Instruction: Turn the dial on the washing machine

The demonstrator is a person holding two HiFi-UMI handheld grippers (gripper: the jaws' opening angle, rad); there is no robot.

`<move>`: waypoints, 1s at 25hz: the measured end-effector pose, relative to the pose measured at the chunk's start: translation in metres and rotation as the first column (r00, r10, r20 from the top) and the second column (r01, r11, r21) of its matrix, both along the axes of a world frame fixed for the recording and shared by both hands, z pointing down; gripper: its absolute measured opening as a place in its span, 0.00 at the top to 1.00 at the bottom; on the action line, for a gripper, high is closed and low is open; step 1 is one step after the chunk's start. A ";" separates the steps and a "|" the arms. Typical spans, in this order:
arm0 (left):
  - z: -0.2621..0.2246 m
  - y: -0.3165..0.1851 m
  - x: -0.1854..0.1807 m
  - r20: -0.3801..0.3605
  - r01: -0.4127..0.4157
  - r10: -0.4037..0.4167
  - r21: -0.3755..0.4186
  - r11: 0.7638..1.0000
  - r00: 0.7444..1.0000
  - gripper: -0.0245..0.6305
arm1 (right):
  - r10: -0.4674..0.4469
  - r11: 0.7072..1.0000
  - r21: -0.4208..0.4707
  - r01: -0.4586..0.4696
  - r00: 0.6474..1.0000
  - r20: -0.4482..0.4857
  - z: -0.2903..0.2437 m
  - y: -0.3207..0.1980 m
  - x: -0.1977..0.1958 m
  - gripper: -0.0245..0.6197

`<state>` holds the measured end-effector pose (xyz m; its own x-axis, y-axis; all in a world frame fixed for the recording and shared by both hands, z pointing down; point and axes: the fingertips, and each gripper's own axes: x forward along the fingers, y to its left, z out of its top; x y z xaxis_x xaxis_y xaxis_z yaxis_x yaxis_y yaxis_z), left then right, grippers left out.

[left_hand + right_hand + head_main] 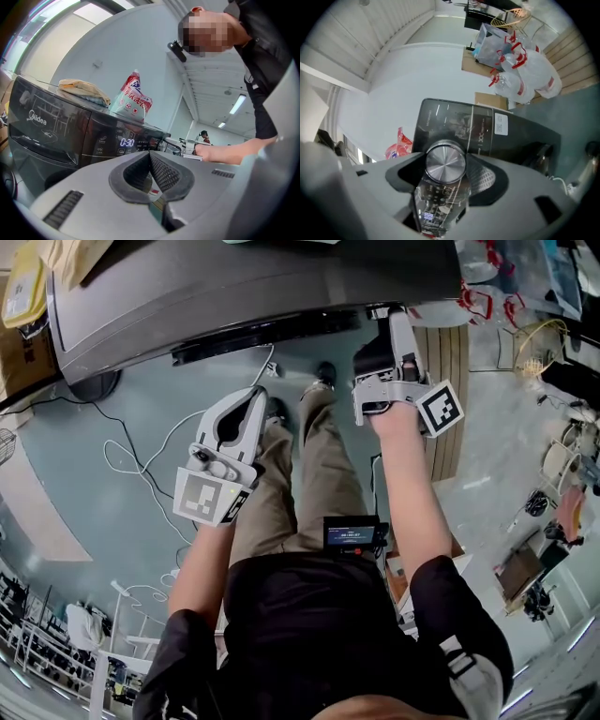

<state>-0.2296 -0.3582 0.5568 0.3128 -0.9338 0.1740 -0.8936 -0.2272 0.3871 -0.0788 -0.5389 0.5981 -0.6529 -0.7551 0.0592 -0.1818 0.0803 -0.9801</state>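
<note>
At my ten o'clock in the head view, a cardboard box (pixel 19 352) stands beside the washing machine (pixel 234 287). Something flat and yellow lies on top of it, and I cannot tell what is inside. The machine's dark top fills my twelve o'clock.

Through the left gripper view I see two things resting on that top. A folded cloth (pixel 83 89) lies at ten o'clock of the frame. Just to its right stands a red-and-white pouch (pixel 134 101), upright, its contents hidden by the print. Below them the panel display (pixel 127 142) reads 0:30.

My left gripper (pixel 150 158) has its jaws closed pad against pad with nothing between them, and it hangs clear of the machine's front.

At my one o'clock the right gripper (pixel 392 324) reaches up to the machine's front edge. Its own view shows the dial (pixel 445 160), a brushed silver knob on the glossy control panel, sitting squarely between the two jaws. A ribbed pad is pressed to each side of it, so I am clamped on the dial.

Further right, at two o'clock, clear plastic bags (pixel 513 70) with red handles sit bunched on the floor against a second cardboard box (pixel 474 63). The bags look full of pale stuff I cannot identify.
</note>
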 end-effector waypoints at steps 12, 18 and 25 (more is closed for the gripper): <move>0.002 0.000 -0.002 0.003 -0.007 0.007 -0.008 1.000 1.000 0.97 | -0.049 0.989 0.118 0.089 0.952 -0.302 -0.007 0.000 -0.001 0.54; 0.004 0.003 -0.001 0.004 -0.011 0.011 -0.019 1.000 1.000 0.97 | -0.048 0.968 0.200 0.150 0.897 -0.439 -0.013 0.000 -0.006 0.54; 0.007 0.003 0.004 0.009 -0.025 0.025 -0.026 0.999 1.000 0.97 | -0.021 0.938 0.264 0.226 0.795 -0.606 -0.014 0.002 -0.008 0.54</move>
<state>-0.2255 -0.3554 0.5639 0.3342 -0.9209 0.2009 -0.8914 -0.2395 0.3848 -0.0864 -0.5373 0.5844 -0.6566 -0.7146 0.2412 -0.6781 0.4192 -0.6037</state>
